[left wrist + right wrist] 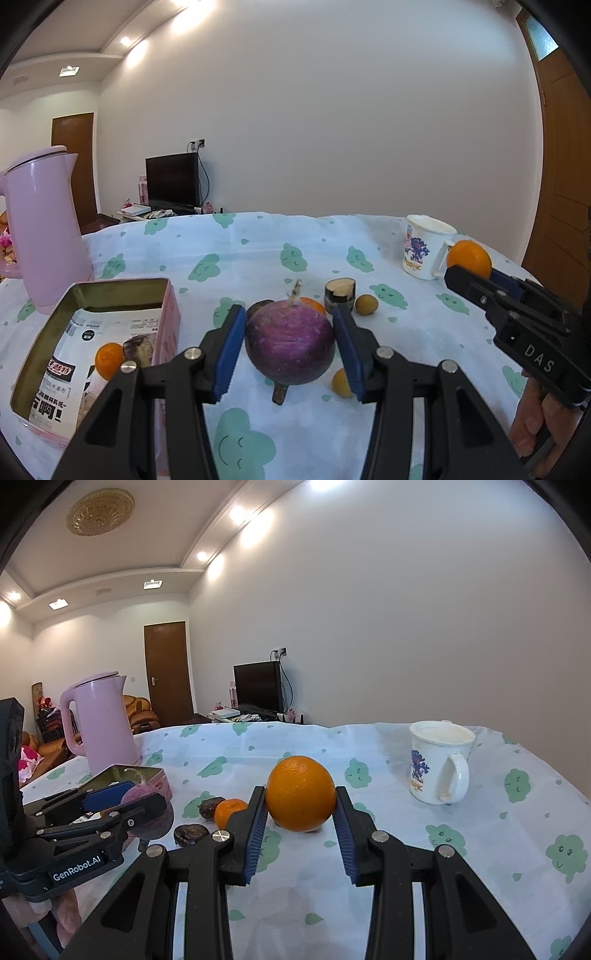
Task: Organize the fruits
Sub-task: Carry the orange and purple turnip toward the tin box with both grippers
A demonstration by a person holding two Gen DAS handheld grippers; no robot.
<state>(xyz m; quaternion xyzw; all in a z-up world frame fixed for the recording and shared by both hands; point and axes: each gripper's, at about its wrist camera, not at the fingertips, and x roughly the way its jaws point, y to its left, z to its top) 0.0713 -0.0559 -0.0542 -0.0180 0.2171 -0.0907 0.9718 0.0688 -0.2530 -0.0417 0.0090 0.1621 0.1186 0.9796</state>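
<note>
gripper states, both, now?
Left gripper: shut on the purple radish.
Right gripper: shut on the orange.

— Walls? Plain white [406,609], with a brown wooden door [169,668] at the far end
— Ceiling? Stepped, lit by recessed spotlights [240,511], plus a gold medallion [100,511]
— Furniture? A dark television [258,686] near a wall socket [279,652], brown sofa [138,710] left of the door

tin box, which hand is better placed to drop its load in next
Left. Its tool grips the purple radish right beside the open tin; the right tool holds the orange farther away, near the mug.
</note>
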